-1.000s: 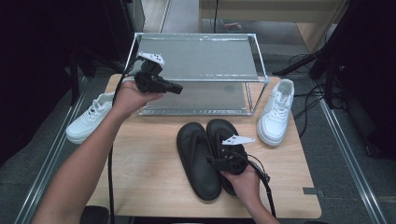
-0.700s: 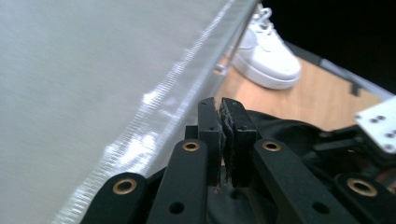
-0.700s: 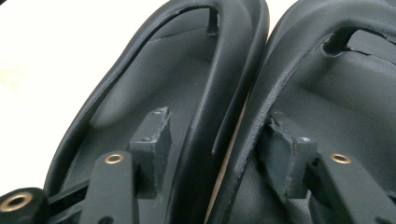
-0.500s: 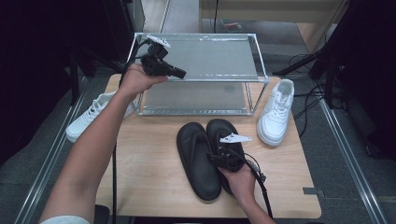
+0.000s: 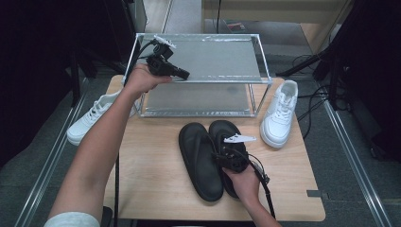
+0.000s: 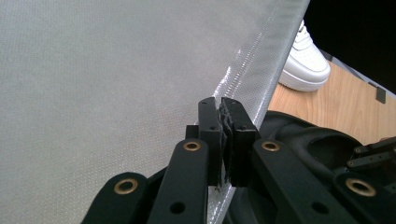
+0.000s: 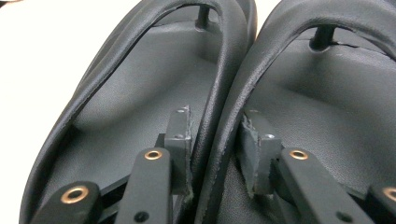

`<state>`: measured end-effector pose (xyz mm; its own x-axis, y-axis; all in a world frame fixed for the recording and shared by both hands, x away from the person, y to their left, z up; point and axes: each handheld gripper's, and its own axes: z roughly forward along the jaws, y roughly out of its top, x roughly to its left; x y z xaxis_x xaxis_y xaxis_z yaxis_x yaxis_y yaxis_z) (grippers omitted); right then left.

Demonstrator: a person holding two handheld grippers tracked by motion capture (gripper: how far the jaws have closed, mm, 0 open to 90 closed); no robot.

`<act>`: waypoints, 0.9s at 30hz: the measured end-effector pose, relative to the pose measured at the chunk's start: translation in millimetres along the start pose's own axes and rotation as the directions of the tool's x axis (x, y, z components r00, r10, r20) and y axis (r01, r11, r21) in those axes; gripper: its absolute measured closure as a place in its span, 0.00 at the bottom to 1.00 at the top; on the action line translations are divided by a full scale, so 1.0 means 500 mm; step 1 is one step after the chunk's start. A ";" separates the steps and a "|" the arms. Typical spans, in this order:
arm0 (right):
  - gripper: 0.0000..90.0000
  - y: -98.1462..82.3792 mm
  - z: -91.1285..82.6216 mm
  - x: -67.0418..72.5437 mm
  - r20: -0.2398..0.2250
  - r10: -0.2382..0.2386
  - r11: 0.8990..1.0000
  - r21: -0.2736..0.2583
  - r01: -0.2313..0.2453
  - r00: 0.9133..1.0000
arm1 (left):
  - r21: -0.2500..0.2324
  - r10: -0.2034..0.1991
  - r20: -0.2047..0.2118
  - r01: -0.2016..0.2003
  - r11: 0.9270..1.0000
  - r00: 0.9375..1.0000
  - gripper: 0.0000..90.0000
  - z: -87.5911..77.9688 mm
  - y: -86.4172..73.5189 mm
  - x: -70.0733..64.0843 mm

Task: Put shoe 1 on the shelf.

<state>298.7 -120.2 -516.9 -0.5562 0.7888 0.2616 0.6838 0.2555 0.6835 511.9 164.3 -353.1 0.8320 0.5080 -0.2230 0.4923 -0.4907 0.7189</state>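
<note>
Both black flip-flops (image 5: 208,158) are lying side by side on the wooden table (image 5: 151,161), not yet racked. Their adjoining straps (image 7: 224,112) are being clamped together by the right gripper (image 7: 215,140), jaws having just been closing. The left gripper (image 5: 182,74) is being held clenched, empty, over the rack's top shelf (image 5: 222,59).

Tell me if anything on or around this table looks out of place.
Yes: one white sneaker hangs over the table's left edge, while its mate stands at the right. The black sandals lie neatly paired, and the rack sits square.

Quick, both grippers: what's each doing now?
Left gripper: shut, empty, over the rack.
Right gripper: just been closing around the two sandals' inner straps.
</note>
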 end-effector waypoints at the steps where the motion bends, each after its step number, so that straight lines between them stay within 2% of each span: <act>1: 0.79 0.001 -0.001 -0.001 0.004 0.003 1.000 0.003 -0.003 1.000 | -0.004 -0.004 -0.001 0.004 1.000 1.000 0.98 0.000 -0.001 0.000; 5: 0.86 0.003 -0.006 -0.013 0.004 0.043 0.999 0.003 -0.043 0.999 | 0.001 0.007 -0.025 -0.007 1.000 1.000 0.98 0.001 0.000 -0.006; 10: 0.86 0.018 -0.012 -0.023 0.006 0.032 0.999 0.017 -0.032 0.999 | 0.019 0.002 -0.053 -0.001 1.000 0.999 0.98 0.001 0.004 -0.014; 16: 0.86 0.057 -0.023 -0.026 0.004 0.021 1.000 -0.018 -0.021 1.000 | 0.022 -0.006 -0.058 0.007 1.000 0.998 0.98 0.001 0.005 -0.015; 23: 0.86 0.117 0.006 -0.026 -0.006 0.017 0.999 -0.037 -0.017 1.000 | -0.004 -0.041 -0.037 0.041 0.999 0.998 0.99 0.001 -0.004 -0.009; 27: 0.86 0.153 0.030 -0.031 -0.018 0.022 0.998 -0.054 -0.023 1.000 | -0.002 -0.041 -0.040 0.041 0.999 0.998 0.99 0.001 -0.003 -0.009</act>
<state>366.6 -104.5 -478.9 -0.5497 0.7838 0.2889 0.6699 0.2069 0.7131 507.2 162.4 -353.6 0.7999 0.5561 -0.2256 0.5257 -0.4679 0.7104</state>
